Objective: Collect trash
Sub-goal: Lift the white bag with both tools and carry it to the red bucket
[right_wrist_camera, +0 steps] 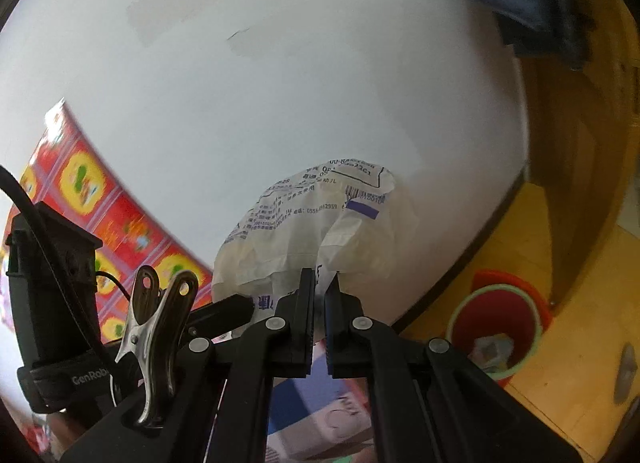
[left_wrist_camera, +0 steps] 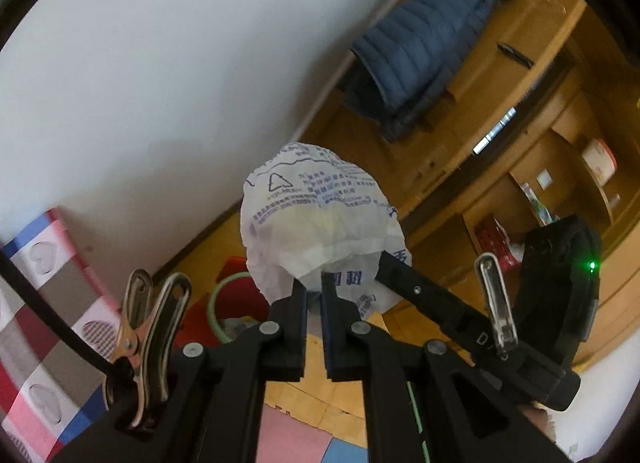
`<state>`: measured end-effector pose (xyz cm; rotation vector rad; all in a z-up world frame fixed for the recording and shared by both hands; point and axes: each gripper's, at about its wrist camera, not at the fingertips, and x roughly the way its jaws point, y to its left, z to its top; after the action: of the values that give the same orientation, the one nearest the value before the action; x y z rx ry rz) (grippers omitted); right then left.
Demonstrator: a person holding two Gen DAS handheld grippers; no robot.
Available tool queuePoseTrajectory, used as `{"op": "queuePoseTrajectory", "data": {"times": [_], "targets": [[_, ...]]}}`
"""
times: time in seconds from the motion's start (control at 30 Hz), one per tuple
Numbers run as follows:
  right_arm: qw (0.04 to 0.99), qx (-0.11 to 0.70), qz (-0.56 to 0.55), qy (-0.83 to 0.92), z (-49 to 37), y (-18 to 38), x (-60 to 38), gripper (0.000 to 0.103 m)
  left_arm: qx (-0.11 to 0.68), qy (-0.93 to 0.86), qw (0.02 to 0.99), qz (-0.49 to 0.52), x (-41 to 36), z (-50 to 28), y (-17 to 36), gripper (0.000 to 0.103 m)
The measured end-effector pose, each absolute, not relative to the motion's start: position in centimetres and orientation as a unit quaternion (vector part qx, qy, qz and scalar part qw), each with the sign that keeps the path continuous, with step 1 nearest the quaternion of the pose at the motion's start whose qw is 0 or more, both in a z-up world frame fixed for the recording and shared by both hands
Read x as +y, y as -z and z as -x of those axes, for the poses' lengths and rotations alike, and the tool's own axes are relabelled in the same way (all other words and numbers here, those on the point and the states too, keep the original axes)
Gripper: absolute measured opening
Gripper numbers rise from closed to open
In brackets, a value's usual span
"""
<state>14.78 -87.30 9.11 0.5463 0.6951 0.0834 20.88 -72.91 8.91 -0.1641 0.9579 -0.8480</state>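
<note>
Hanging in the air against the white wall (left_wrist_camera: 140, 83), a crumpled white plastic bag (left_wrist_camera: 320, 219) printed with blue text is pinched from both sides. On the left, the left gripper (left_wrist_camera: 315, 299) has its jaws pressed together on the bag's lower edge, above a floor of wood boards and coloured foam mats (left_wrist_camera: 288, 439), with a checked quilt (left_wrist_camera: 40, 295) at the far left. Behind its jaws sits a red bin with a green rim (left_wrist_camera: 236, 299). To the right, the right gripper (right_wrist_camera: 319, 295) likewise clamps the bag's bottom fold, its jaws nearly closed on the plastic. Further right, a blue padded jacket (left_wrist_camera: 424, 43) hangs on a wooden wardrobe (left_wrist_camera: 540, 43).
</note>
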Motion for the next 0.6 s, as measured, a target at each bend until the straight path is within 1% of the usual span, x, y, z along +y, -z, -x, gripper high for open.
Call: {"op": "queuePoseTrajectory", "data": {"times": [0.2,0.4,0.6], "targets": [[0.897,0.336,-0.288,0.011,-13.8,-7.7,-92.3,0.005,0.464,0.420,0.777,0.067,-77.9,-22.0,-7.6,0.005],[0.895,0.337,-0.288,0.041,-14.0,-6.8,-95.7,0.005,0.486,0.435,0.756,0.058,-82.5,-23.7,-5.2,0.005],[0.880,0.361,-0.302,0.061,-15.8,-3.5,-98.9,0.005,0.513,0.428,0.742,0.059,-85.8,-26.4,-1.3,0.005]]}}
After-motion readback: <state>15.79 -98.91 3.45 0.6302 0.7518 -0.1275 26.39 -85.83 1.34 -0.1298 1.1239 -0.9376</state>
